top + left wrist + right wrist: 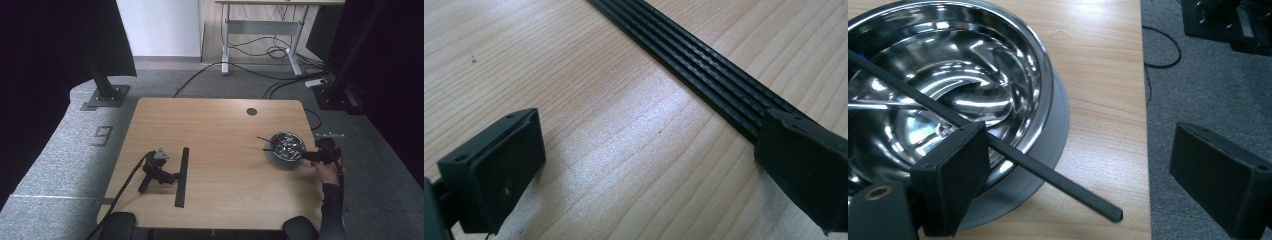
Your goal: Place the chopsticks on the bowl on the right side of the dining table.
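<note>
Our right gripper [1075,170] is spread wide, pinching nothing. One jaw sits beside the rim of the steel bowl [948,85]; the other hangs past the worktop [1098,75] edge, over grey carpet. Between the jaws runs a thin black stick [1048,172]. It rests across the bowl's rim, its long axis slanting from inside the bowl out to a free end above the wood near the edge.

In the high view the right gripper [320,155] sits just beside the bowl [286,145], which stands on a grey plate [280,161] at the right edge. We count two black sticks poking out leftward.

Our left gripper [162,172] lies on the worktop, also spread and empty, one jaw tip over the single ribbed black strip [704,75], whose long axis runs front to back.
</note>
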